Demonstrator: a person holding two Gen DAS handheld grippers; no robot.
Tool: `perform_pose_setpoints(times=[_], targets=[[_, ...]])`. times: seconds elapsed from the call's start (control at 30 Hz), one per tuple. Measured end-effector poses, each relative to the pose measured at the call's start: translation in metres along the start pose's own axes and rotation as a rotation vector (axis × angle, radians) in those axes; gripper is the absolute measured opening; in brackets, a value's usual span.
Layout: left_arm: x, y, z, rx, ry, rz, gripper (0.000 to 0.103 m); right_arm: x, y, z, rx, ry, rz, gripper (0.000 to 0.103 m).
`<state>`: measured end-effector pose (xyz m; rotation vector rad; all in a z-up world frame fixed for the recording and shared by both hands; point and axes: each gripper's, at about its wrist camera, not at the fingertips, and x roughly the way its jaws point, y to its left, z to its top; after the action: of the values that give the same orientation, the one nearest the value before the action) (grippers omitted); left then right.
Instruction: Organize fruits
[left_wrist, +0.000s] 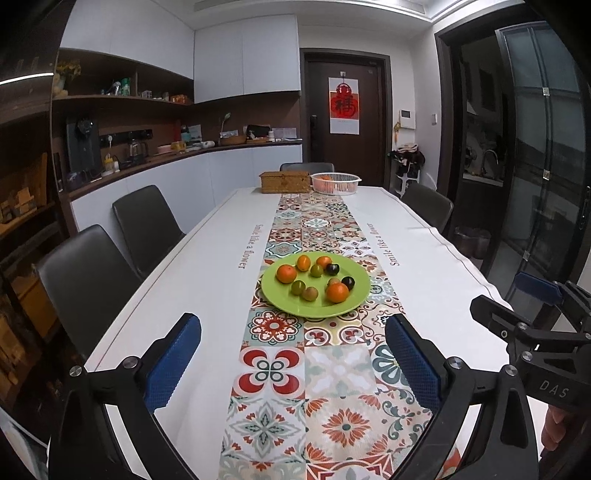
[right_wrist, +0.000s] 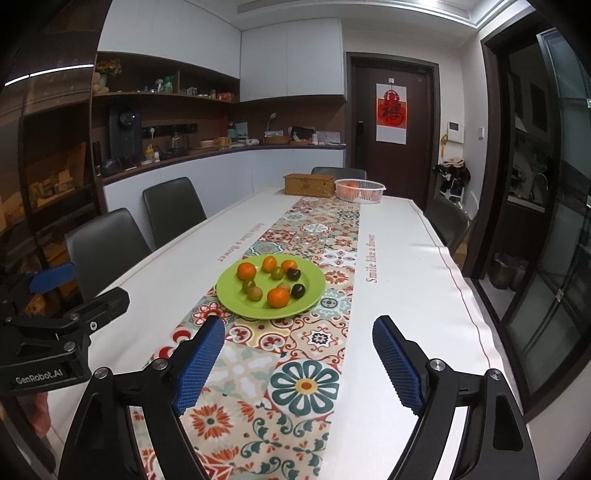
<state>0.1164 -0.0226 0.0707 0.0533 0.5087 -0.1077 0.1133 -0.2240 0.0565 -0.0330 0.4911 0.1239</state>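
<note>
We hold left tongs (left_wrist: 293, 363) and right tongs (right_wrist: 297, 363) spread wide, empty, above the counter (left_wrist: 192, 280), short of the green fruit plate (left_wrist: 354, 299).

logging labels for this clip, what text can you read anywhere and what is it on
"Smile like a flower": tablecloth, printed along both sides of the patterned runner.
"DAS": right gripper body, in the left wrist view.
"GenRobot.AI": left gripper body, in the right wrist view.
"福": red hanging on the door.
Wall panel text: too small to read.
</note>
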Motion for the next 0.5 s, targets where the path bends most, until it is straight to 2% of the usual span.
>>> perform_pose_setpoints(times=[0.5], targets=[[-0.027, -0.009, -0.005, 0.011, -0.023, 0.002, 0.103, -0.026, -0.003, -0.011, 0.018, -0.008, -0.015, 0.084]])
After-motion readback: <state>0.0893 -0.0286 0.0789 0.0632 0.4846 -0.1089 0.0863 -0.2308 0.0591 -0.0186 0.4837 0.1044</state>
